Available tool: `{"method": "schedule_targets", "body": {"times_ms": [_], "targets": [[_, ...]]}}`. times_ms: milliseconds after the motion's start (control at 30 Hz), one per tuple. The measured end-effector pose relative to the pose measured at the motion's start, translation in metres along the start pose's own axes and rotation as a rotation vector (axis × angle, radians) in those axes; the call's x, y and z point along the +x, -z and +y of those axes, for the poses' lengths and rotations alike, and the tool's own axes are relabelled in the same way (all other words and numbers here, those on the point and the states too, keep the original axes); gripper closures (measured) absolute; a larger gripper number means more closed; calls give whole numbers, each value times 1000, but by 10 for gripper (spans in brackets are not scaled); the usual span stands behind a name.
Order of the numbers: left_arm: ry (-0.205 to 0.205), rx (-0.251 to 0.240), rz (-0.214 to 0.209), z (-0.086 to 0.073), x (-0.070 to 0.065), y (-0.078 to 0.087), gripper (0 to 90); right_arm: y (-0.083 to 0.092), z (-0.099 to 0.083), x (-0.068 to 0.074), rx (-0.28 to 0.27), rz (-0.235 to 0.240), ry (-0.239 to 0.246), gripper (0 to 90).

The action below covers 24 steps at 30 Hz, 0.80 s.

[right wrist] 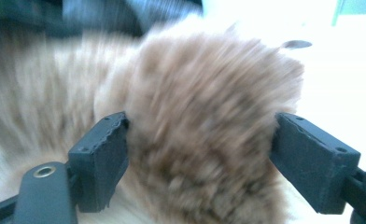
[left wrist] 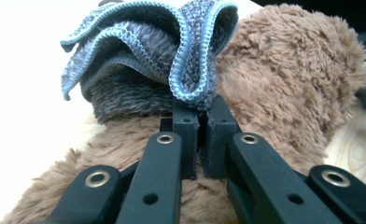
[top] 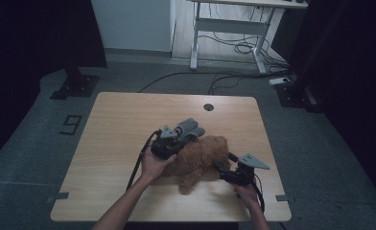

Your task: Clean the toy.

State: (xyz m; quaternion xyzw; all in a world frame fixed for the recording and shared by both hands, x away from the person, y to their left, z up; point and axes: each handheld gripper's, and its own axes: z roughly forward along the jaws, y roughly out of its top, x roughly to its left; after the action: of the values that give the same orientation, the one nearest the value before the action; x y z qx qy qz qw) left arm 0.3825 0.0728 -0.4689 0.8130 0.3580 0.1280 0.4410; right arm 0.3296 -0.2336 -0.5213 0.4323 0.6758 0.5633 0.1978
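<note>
A brown plush toy [top: 203, 155] lies on the wooden table [top: 123, 124], right of centre. A grey cloth with a light-blue hem [top: 190, 128] rests bunched against the toy's far side. My left gripper [top: 180, 137] comes in from the left and is shut on that cloth. In the left gripper view, the cloth [left wrist: 144, 56] fans out above the closed tips of my left gripper [left wrist: 202, 112], and the plush [left wrist: 288, 70] lies behind and beneath. My right gripper [top: 223, 171] is at the toy's near right. In the blurred right gripper view, its jaws [right wrist: 200, 140] stand wide on both sides of a furry part of the plush [right wrist: 200, 84].
A round cable hole [top: 208, 107] sits near the table's far edge. On the floor beyond are a white desk frame [top: 229, 28] with loose cables, and a dark stand base [top: 75, 86] at the left. Bare tabletop spreads to the left and the far side.
</note>
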Motion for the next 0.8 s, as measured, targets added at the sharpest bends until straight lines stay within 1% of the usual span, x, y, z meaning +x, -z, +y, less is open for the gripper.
{"method": "schedule_targets", "body": {"times_ms": [67,133,200,267,333,367,433,500,567,633,733,800], "targets": [[-15,-7,2,-6,-5,3,847,5,9,-1,-19,4,-21,175],[-40,-10,9,-10,-10,4,847,3,17,0,-15,7,-25,158],[-61,-11,14,-12,-16,5,848,-5,25,4,18,7,-15,133],[-76,-16,19,-15,-20,6,848,-17,30,8,74,11,-3,128],[-73,-23,11,-18,-21,8,848,-30,29,11,138,-18,10,90],[-73,-28,11,-19,-21,9,848,-33,26,12,150,-25,13,91],[-72,-37,6,-22,-22,10,848,-34,21,12,149,-29,-10,136],[-82,-43,1,-21,-25,13,847,-30,15,13,137,-31,-7,170],[-86,-44,3,-17,-28,15,846,-25,10,15,127,-33,-2,206],[-95,-52,15,-8,-32,19,845,-22,5,17,109,-35,7,254],[-114,-76,13,10,-41,23,844,-21,-1,20,80,-48,24,296],[-137,-87,0,25,-52,22,844,-22,-1,23,79,-62,40,311]]}}
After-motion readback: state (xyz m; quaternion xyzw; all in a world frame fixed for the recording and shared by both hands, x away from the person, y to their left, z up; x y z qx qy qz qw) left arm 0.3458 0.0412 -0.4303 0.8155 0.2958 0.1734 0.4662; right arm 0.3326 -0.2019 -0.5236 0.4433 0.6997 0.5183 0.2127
